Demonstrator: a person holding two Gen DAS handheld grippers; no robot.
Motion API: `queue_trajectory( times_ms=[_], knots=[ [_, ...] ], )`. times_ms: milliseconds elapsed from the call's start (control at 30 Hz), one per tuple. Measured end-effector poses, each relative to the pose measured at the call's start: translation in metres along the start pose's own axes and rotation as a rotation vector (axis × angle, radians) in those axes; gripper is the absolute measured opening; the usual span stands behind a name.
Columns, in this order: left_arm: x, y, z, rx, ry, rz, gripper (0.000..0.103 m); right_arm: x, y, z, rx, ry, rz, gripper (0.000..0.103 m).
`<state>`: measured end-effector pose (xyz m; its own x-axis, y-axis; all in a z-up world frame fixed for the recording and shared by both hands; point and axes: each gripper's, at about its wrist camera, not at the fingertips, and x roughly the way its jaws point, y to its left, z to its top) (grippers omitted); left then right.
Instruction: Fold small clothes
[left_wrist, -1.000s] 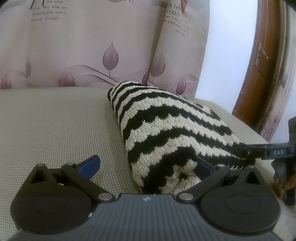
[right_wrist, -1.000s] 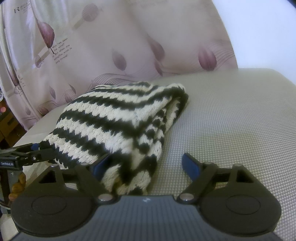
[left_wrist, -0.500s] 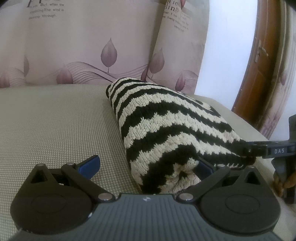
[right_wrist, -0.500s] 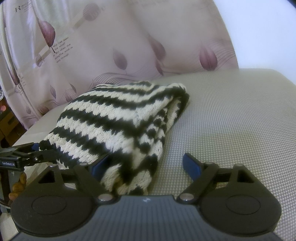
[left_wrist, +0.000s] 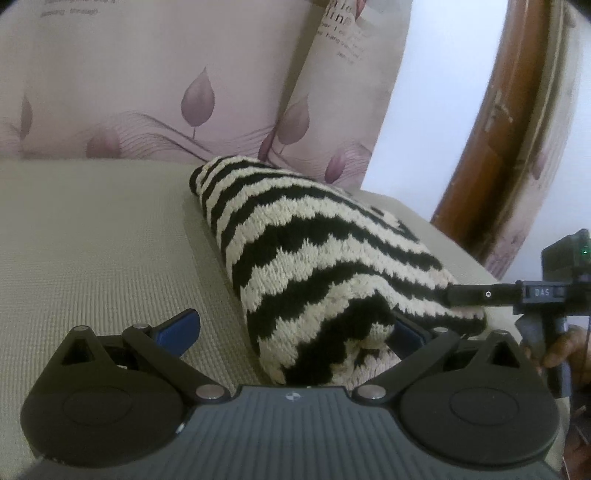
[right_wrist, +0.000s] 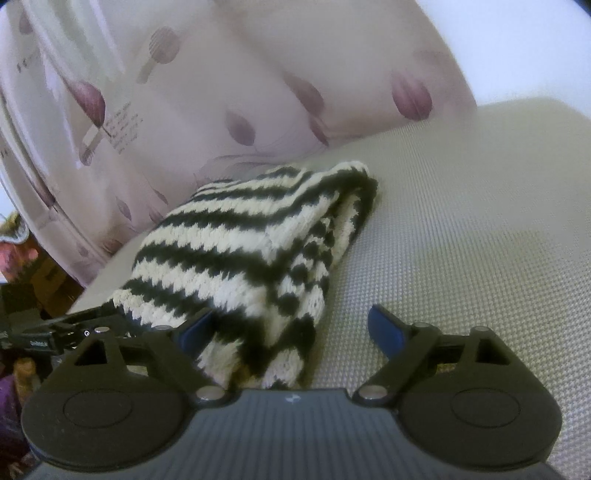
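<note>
Between wide-spread jaws, striped knit garment (left_wrist: 317, 266).

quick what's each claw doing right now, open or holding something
Left claw: open, jaws wide around the near end of the striped knit garment, not clamped.
Right claw: open, jaws wide around the same garment's end.

"DAS" in white on the right gripper (left_wrist: 546, 293) – faint, unreadable print on the leaf-patterned curtain (left_wrist: 110, 74)
</note>
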<state>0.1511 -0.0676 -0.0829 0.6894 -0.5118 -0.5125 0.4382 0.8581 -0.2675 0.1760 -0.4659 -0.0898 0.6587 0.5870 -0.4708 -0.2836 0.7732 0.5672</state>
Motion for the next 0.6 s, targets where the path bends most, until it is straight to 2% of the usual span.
queue_trajectory(
  times_ms=[200, 333, 433, 600],
  knots=[
    [0.006, 0.007, 0.014, -0.011, -0.013, -0.071, 0.103, 0.007, -0.005, 0.01, 0.065, 0.008, 0.052, 0.091],
    [0.009, 0.028, 0.025, -0.148, -0.023, -0.168, 0.103, 0.021, -0.006, 0.02, 0.078, 0.036, 0.09, 0.091],
    [0.018, 0.039, 0.033, -0.192, -0.008, -0.173, 0.103, 0.033, -0.007, 0.028, 0.07, 0.056, 0.106, 0.09],
    [0.037, 0.045, 0.044, -0.156, 0.037, -0.172, 0.103, 0.049, -0.017, 0.041, 0.106, 0.058, 0.145, 0.091]
  ],
)
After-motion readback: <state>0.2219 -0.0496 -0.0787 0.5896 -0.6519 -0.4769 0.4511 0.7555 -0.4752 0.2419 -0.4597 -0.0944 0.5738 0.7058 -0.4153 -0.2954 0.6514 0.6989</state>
